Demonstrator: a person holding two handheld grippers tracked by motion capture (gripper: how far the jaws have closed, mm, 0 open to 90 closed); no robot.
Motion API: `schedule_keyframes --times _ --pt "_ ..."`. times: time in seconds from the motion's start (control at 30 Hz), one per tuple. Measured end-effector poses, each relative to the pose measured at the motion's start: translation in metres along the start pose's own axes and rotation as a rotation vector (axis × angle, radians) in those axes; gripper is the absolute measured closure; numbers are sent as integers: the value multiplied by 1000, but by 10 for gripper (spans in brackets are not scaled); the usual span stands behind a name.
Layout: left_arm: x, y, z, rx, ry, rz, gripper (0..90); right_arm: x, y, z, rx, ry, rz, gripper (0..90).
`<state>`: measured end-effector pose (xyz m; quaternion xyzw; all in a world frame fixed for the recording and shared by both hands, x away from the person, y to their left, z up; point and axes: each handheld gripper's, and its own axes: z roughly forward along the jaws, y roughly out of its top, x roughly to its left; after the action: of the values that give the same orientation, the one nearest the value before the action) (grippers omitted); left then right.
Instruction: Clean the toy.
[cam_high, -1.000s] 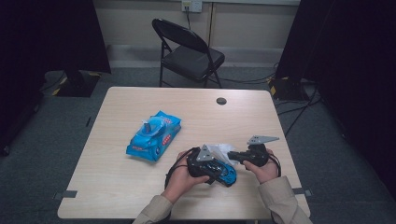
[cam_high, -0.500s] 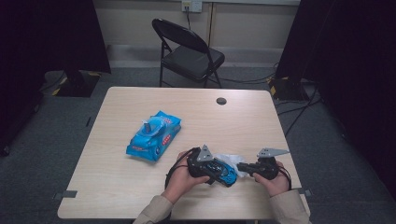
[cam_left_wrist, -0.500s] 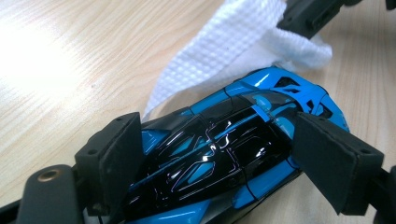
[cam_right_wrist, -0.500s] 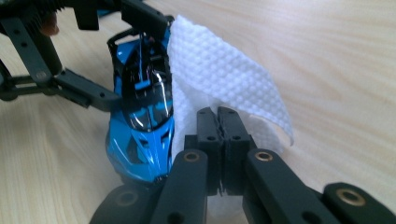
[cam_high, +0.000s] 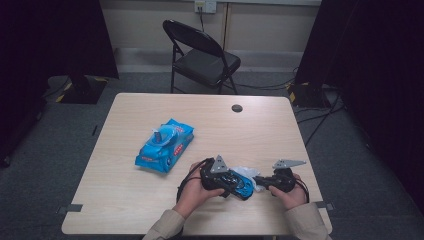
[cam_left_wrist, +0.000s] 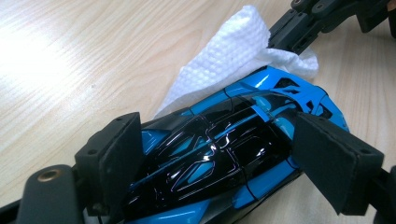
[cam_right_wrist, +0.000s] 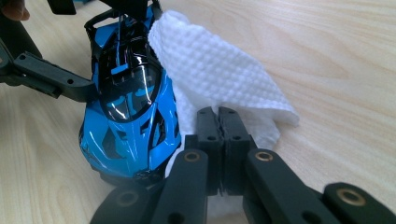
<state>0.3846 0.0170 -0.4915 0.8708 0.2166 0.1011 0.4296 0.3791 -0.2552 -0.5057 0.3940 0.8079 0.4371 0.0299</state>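
Note:
A glossy blue and black toy car (cam_high: 241, 186) sits low over the table's front right part, gripped across its sides by my left gripper (cam_high: 223, 179). In the left gripper view both pads press on the car (cam_left_wrist: 219, 140). My right gripper (cam_high: 261, 181) is shut on a white wipe (cam_high: 248, 172) that lies against the car's side and nose. The right gripper view has the shut jaws (cam_right_wrist: 219, 126) pinching the wipe (cam_right_wrist: 219, 70) beside the car (cam_right_wrist: 130, 107). The wipe (cam_left_wrist: 224, 60) spreads onto the table behind the car.
A blue pack of wet wipes (cam_high: 165, 145) lies left of centre on the wooden table (cam_high: 280, 130). A small black disc (cam_high: 237, 108) sits near the far edge. A folding chair (cam_high: 202, 55) stands beyond the table. Cables lie on the floor at the right.
My right gripper has come down and toward the table's near edge with the wipe still in it. The left gripper and the car have stayed put.

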Motion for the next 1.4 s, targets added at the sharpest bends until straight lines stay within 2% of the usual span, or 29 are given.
schedule_keyframes --times 0.33,0.77,0.93,1.4 --pt "0 0 0 0 5 -3 165 -1 5 4 17 2 -6 890" --pt "0 1 0 6 6 2 165 -6 20 21 28 44 21 889" --pt "-1 1 1 1 6 0 165 -1 29 33 41 38 -17 888" --pt "0 1 1 7 2 3 165 7 46 52 63 33 -37 887"
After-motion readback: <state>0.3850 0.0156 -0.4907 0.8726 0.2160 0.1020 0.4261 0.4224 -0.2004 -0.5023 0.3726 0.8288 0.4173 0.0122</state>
